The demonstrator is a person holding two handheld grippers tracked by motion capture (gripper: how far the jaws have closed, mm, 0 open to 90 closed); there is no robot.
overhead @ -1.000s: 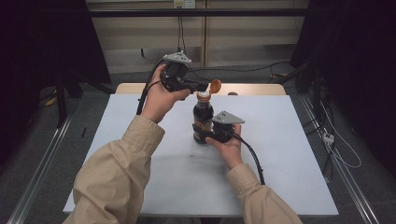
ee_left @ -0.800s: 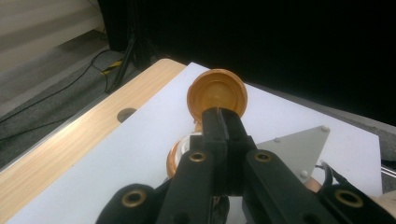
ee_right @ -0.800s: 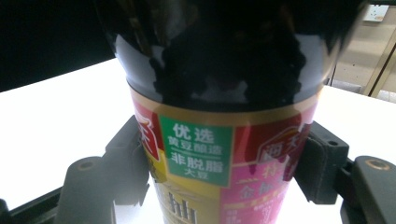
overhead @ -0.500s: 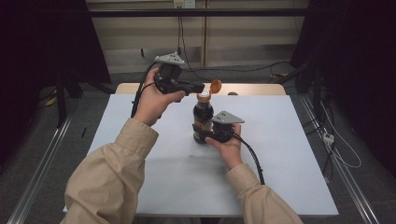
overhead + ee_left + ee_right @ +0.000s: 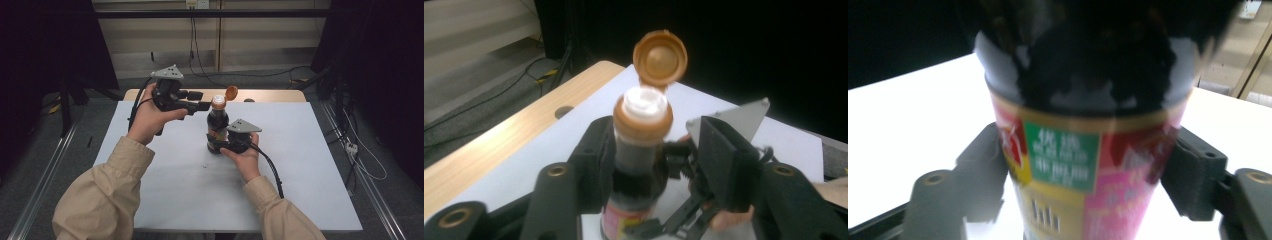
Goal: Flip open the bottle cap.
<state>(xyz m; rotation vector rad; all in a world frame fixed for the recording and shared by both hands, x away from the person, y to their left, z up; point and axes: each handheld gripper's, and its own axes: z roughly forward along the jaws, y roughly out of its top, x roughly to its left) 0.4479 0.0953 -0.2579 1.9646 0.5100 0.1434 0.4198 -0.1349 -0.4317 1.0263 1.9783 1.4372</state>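
A dark sauce bottle (image 5: 217, 125) stands upright on the white table (image 5: 310, 150). Its orange flip cap (image 5: 231, 92) hangs open behind the white spout (image 5: 644, 102). My right gripper (image 5: 226, 144) holds the bottle low down. Its pads (image 5: 993, 165) lie against both sides of the label (image 5: 1073, 165), and its jaws have just been opening a little. My left gripper (image 5: 205, 100) hovers just left of the bottle's neck and points at it. Its jaws have just been opening and stand apart with nothing gripped. In the left gripper view the neck (image 5: 641, 150) rises just beyond them.
A wooden strip (image 5: 270, 95) with a small hole runs along the table's far edge. Cables lie on the floor behind and to the right (image 5: 360, 165). Metal rails (image 5: 45, 185) flank the table.
The left gripper has let go of the orange cap, opened its jaws and drawn back to the left and slightly down. The cap stays flipped open. The right hand has not moved.
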